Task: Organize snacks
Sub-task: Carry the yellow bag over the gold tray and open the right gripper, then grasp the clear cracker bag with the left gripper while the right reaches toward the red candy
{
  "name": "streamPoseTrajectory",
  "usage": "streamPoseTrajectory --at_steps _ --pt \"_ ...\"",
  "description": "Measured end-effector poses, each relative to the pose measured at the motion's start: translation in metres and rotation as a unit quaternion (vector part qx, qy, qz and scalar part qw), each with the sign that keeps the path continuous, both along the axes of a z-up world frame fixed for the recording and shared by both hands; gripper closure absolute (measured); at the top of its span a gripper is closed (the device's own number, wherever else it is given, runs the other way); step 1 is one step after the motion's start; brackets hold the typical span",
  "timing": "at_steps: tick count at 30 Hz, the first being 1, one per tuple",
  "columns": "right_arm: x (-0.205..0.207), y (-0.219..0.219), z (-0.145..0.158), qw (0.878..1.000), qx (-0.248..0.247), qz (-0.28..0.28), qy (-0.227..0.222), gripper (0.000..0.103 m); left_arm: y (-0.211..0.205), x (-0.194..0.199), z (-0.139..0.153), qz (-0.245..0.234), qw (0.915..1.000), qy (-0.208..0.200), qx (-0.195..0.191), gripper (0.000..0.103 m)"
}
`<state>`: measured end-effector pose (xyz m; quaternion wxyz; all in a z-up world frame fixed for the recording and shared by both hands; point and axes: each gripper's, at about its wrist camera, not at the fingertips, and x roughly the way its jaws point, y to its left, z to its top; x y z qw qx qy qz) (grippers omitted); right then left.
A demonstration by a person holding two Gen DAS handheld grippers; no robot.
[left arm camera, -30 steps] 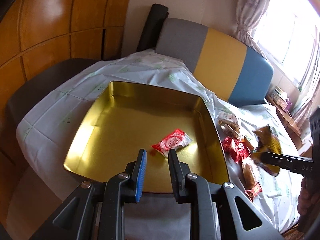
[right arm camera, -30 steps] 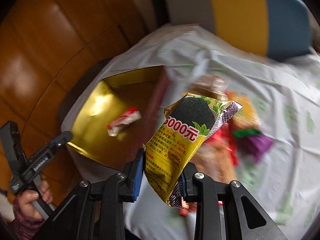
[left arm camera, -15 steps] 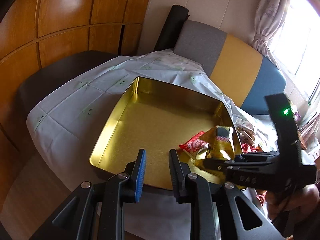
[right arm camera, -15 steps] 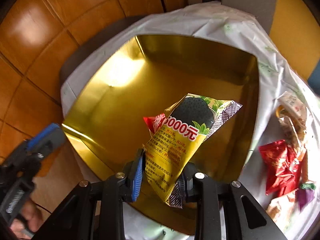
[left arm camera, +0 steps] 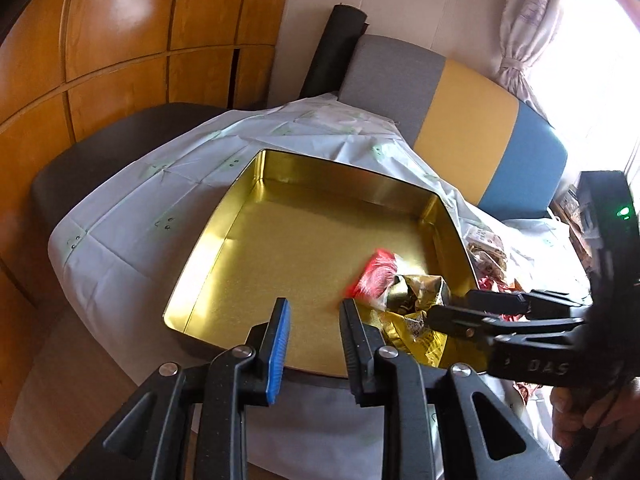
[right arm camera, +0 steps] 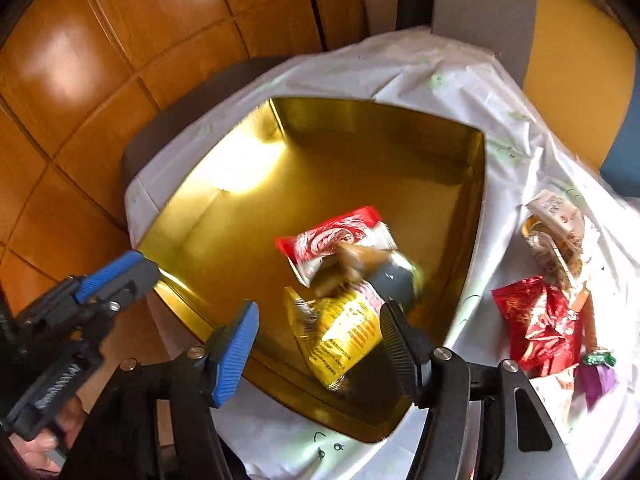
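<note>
Progress: two packets are lying in the gold tin; several snacks are waiting outside it on the white cloth.
Yellow packet: lying blurred in the tin at six o'clock, overlapping the red-and-white packet above it.
Right gripper: fingers spread wide, holding nothing, hovering over the yellow packet.
Left gripper: fingers parted a little, gripping nothing, waiting at the tin's near rim.
Still to sort: red foil packet at three o'clock, purple sweet and brown packet nearby.
Change: half a second ago the right gripper was clamping the yellow packet; now it is releasing it.
</note>
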<state>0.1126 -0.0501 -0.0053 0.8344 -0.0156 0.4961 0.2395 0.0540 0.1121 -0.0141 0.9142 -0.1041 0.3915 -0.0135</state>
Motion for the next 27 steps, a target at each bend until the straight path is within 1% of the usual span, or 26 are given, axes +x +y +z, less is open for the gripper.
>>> streamPoseTrajectory --at_steps 7,12,18,27 --pt "-0.021 -0.03 0.017 0.999 0.01 -0.029 -0.042 0.039 -0.019 -0.005 0.007 -0.021 0.9997 -0.004 0.014 0.077" --pt "-0.034 -0.052 0.023 0.997 0.009 -0.052 -0.061 0.039 -0.035 -0.009 0.01 -0.038 0.9989 -0.006 0.028 0.077" --pt "-0.047 -0.084 0.025 0.994 0.007 -0.084 -0.071 0.039 -0.055 -0.014 0.011 -0.062 0.9972 -0.008 0.042 0.077" --pt "-0.062 -0.132 0.021 0.989 0.003 -0.132 -0.072 0.039 -0.081 -0.021 0.012 -0.093 0.9939 -0.008 0.059 0.077"
